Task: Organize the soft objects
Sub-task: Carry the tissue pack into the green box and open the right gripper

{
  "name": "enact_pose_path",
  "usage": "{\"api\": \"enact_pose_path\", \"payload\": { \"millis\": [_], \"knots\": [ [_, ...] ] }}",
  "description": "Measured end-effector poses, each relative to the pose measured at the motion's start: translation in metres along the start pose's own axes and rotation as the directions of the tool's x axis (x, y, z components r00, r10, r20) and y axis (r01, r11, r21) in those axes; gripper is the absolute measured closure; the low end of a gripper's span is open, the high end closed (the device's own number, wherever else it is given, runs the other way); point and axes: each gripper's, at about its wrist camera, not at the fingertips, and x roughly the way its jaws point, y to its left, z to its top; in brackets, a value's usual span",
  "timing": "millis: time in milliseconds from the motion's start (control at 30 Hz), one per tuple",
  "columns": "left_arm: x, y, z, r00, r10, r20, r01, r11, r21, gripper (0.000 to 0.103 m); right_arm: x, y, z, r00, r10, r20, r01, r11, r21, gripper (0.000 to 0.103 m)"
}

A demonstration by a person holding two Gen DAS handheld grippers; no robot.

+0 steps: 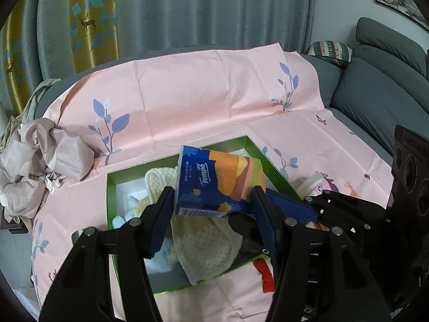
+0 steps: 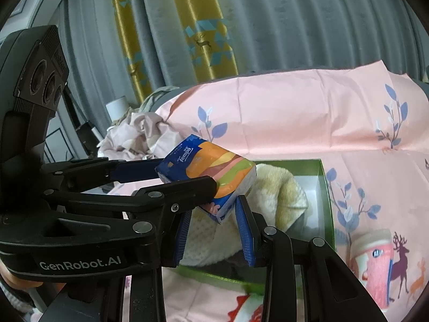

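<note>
My left gripper [image 1: 213, 198] is shut on a blue and orange Tempo tissue pack [image 1: 218, 181] and holds it above the green box [image 1: 111, 185]. The same pack [image 2: 206, 171] shows in the right wrist view, held between the left gripper's blue pads. The box [image 2: 325, 187] holds a cream and yellow knitted cloth [image 1: 203, 252] and some pale blue soft things. My right gripper [image 2: 214, 220] is open and empty, just below the pack and above the cloth [image 2: 278, 187].
A pink leaf-print sheet [image 1: 201, 94] covers the sofa. A crumpled pinkish cloth pile [image 1: 34, 158] lies at the left. A pink tissue pack [image 2: 375, 265] lies right of the box. A red item [image 1: 264, 273] lies by the box's front edge. Grey sofa cushions [image 1: 375, 99] stand at the right.
</note>
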Motion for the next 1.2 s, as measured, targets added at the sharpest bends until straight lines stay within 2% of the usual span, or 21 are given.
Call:
{"api": "enact_pose_path", "payload": {
  "millis": [800,1067,1200],
  "knots": [
    [0.037,0.037,0.023,1.000,-0.020,-0.022,0.018,0.995,-0.094,0.046,0.045,-0.006,0.028,0.999,-0.024,-0.038,0.022,0.999,-0.043,0.067],
    [0.054,0.057,0.022,0.997,-0.052,-0.056,0.041,0.983,-0.181,0.046,0.067,-0.007,0.033,0.996,-0.025,-0.089,0.021,0.999,-0.047,0.067],
    [0.062,0.059,0.018,0.996,-0.051,-0.078,0.035,0.980,-0.195,0.045,0.077,-0.007,0.030,0.992,-0.032,-0.120,0.027,0.998,-0.048,0.067]
  ]
}}
